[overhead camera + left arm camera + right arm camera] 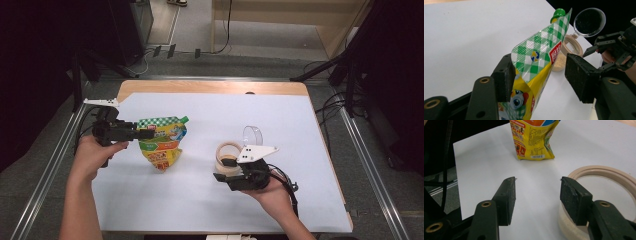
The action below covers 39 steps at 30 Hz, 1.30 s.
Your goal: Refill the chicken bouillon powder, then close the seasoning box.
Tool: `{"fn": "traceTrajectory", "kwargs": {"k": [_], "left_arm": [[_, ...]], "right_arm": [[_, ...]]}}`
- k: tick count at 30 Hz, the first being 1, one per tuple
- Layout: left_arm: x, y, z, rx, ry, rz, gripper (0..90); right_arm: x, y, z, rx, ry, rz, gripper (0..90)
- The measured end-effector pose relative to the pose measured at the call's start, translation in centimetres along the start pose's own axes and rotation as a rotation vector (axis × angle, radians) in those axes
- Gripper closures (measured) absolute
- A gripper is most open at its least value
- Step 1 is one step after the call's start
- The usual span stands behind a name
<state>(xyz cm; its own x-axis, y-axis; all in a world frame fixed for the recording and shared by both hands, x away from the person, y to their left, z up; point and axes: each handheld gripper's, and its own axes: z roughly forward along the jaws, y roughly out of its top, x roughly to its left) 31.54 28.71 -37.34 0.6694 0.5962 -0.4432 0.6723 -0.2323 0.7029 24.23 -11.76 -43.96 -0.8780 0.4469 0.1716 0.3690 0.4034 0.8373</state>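
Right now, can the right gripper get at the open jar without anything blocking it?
Probably yes. The right gripper is open right beside the jar, whose rim sits by one jaw in its own view. The pouch stands well off, by the left gripper.

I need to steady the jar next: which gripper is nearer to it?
Right. The right gripper sits open at the jar's near rim; the left gripper is across the table, around the pouch.

Green-checked yellow pouch (162, 141), green cap (557, 13), beige jar (227, 156), white table (300, 125).
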Motion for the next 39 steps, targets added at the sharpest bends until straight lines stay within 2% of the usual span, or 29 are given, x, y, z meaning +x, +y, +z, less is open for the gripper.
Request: {"fn": "traceTrajectory", "kwargs": {"k": [9,13,24,28,39], "left_arm": [[0.1,-0.3,-1.5,-0.009,0.027,0.005,42.3],[0.2,-0.5,-2.1,0.006,0.042,0.021,43.0],[1.5,-1.7,-4.0,-0.012,0.081,0.003,42.4],[2.2,-2.2,-3.9,-0.004,0.101,-0.003,42.4],[4.0,-3.2,-2.1,0.021,0.128,-0.021,43.1]], "right_arm": [[-0.2,-0.1,-0.7,0.003,-0.006,0.008,47.9],[-0.3,-0.2,-1.1,-0.001,-0.010,0.007,48.0],[-0.8,-0.7,-2.3,0.003,-0.020,0.020,49.2],[-1.0,-1.0,-2.8,0.002,-0.020,0.030,50.0],[-1.9,-1.8,-4.7,-0.011,-0.015,0.051,57.7]]}}
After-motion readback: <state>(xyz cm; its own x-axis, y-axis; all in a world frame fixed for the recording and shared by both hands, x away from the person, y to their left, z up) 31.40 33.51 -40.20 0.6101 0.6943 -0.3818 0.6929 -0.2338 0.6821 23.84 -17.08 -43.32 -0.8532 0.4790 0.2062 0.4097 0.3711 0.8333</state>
